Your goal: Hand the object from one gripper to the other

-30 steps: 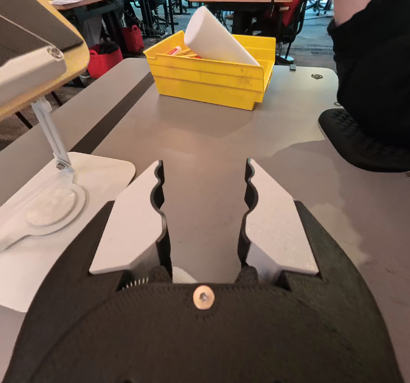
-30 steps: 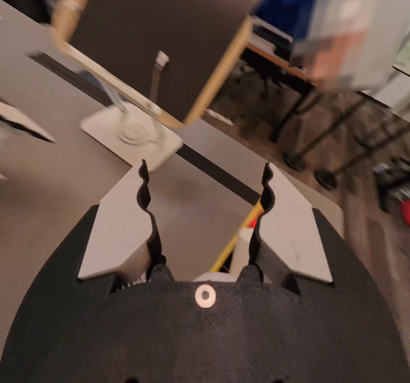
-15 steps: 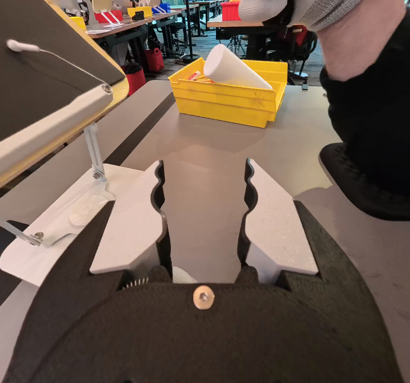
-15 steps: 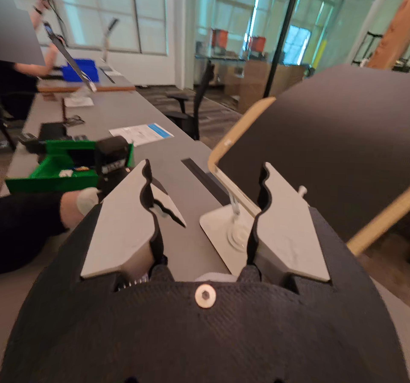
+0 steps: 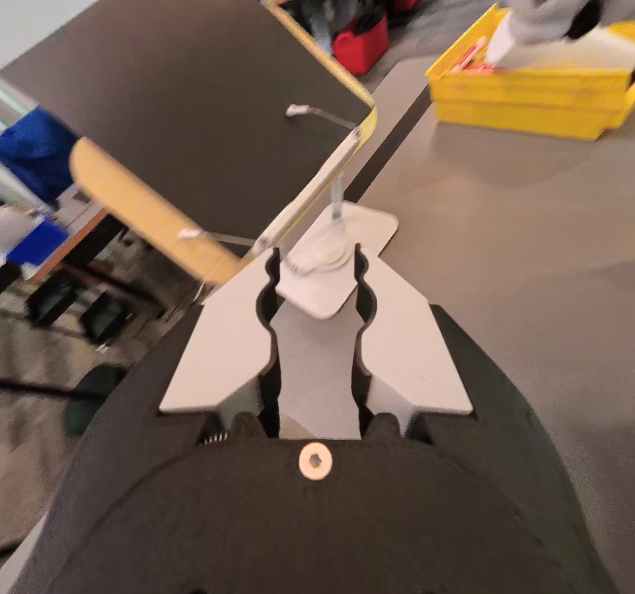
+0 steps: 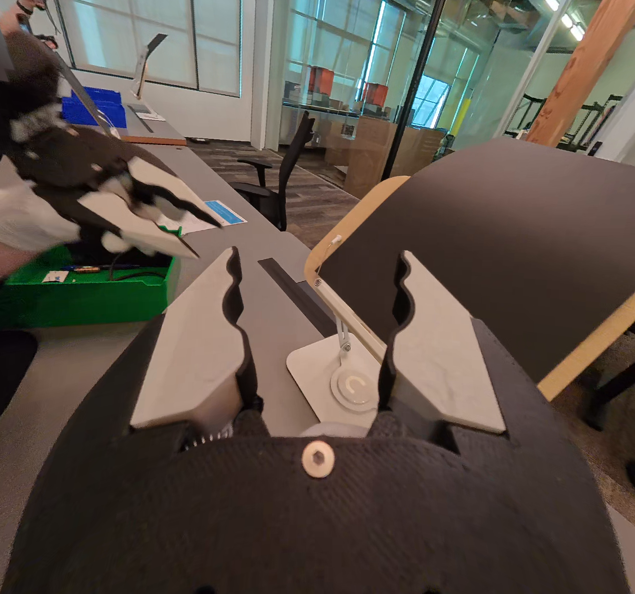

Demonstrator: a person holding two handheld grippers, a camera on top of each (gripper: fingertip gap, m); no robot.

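Observation:
My left gripper (image 5: pixel 316 257) is open and empty, its jaws a moderate gap apart, above the grey table (image 5: pixel 498 268); the view is blurred. My right gripper (image 6: pixel 319 257) is wide open and empty over the same table (image 6: pixel 264 319). In the right wrist view the left gripper (image 6: pixel 206 239) shows at the left, raised and blurred, held by a gloved hand. A white cylinder (image 5: pixel 508 48) leans in a yellow bin (image 5: pixel 529 103) at the upper right, partly hidden by a blurred gloved hand (image 5: pixel 549 3). Neither gripper holds anything.
A dark board with a tan rim (image 5: pixel 171 96) tilts on a white stand base (image 5: pixel 364 230); both show in the right wrist view too, the board (image 6: pixel 481 251) and the base (image 6: pixel 309 364). A green bin (image 6: pixel 86 295), a sheet of paper (image 6: pixel 223 214) and an office chair (image 6: pixel 275 182) lie farther off.
My left gripper has swung left toward the board and risen, and its jaws have narrowed. The right gripper's view has shifted only slightly; its jaws stay wide open.

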